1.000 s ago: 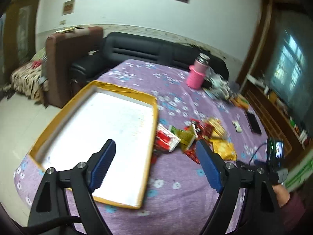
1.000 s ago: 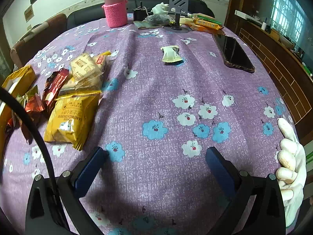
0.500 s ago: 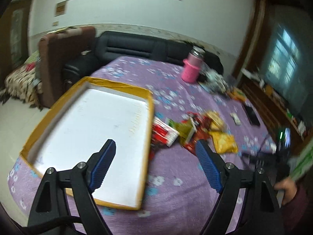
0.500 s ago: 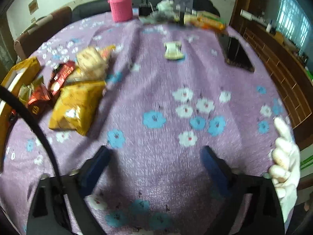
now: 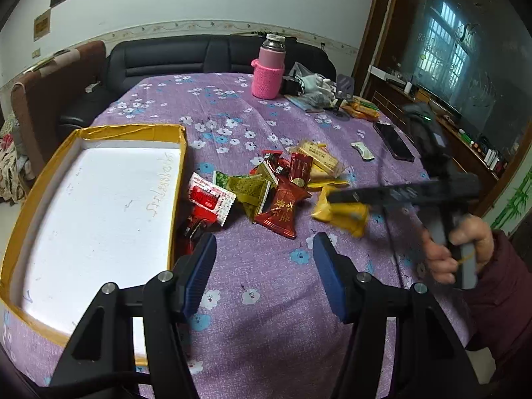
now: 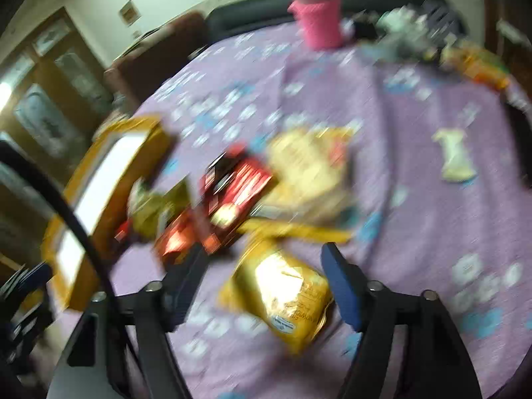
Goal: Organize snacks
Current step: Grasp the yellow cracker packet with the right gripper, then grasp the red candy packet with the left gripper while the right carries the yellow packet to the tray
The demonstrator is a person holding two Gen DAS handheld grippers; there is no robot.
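Note:
A pile of snack packets lies mid-table: a red-and-white one (image 5: 209,199), a dark red one (image 5: 282,209) and a yellow one (image 5: 342,216). Left of the pile sits a gold-rimmed tray (image 5: 176,179) with a bare white floor. My left gripper (image 5: 264,266) hovers just short of the pile, jaws closing with nothing between them. The right wrist view is blurred. In it my right gripper (image 6: 266,266) is over the yellow packet (image 6: 282,292), which shows between its closing fingers, and the pads stand off its sides. A hand (image 5: 459,242) holds that gripper at the right.
A flask in a pink sleeve (image 5: 267,73) stands at the back, beside a heap of bags (image 5: 309,86) and orange packets (image 5: 362,108). A phone (image 5: 394,141) and a small pale packet (image 5: 364,149) lie at the right. A black sofa (image 5: 199,56) is behind the table.
Both grippers' jaws have narrowed. The left one moved closer to the snack pile. The right one swung left from bare cloth to the yellow packet, which now shows between its fingers.

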